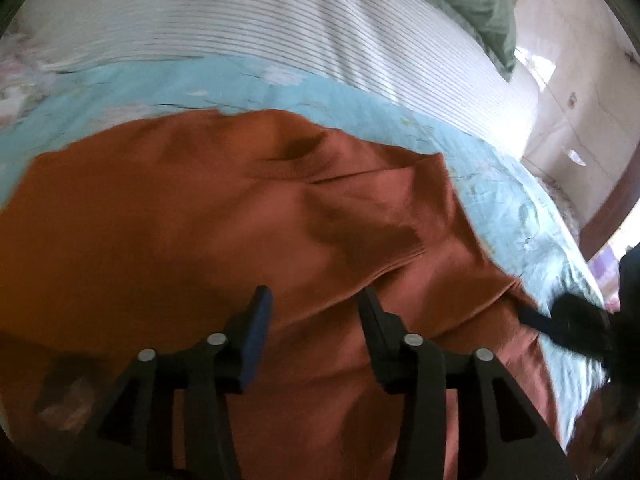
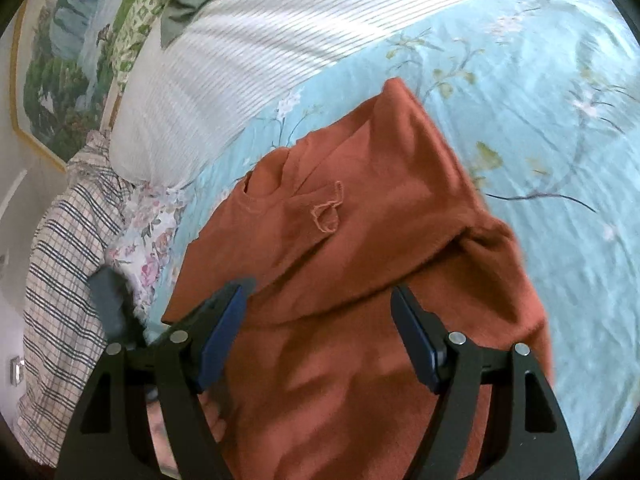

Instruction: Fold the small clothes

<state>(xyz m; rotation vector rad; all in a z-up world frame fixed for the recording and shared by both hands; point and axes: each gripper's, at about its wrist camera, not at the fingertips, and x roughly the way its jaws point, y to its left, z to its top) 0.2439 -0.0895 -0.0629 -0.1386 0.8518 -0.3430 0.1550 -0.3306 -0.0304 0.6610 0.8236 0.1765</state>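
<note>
One unlabelled rust-orange garment [image 2: 360, 280]

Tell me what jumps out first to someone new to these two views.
The rust-orange garment dominates, spread rumpled on the light-blue floral bedspread. Both hand-held grippers, left and right, hang over it with jaws open, holding nothing. A white striped blanket lies beyond.

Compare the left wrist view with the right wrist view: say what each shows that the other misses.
Only the left wrist view shows the room floor. Only the right wrist view shows the plaid cloth, the framed landscape picture and a loose thread on the garment. Both show the rust-orange garment on the blue floral bedspread, the striped white bedding, and open jaws.
</note>
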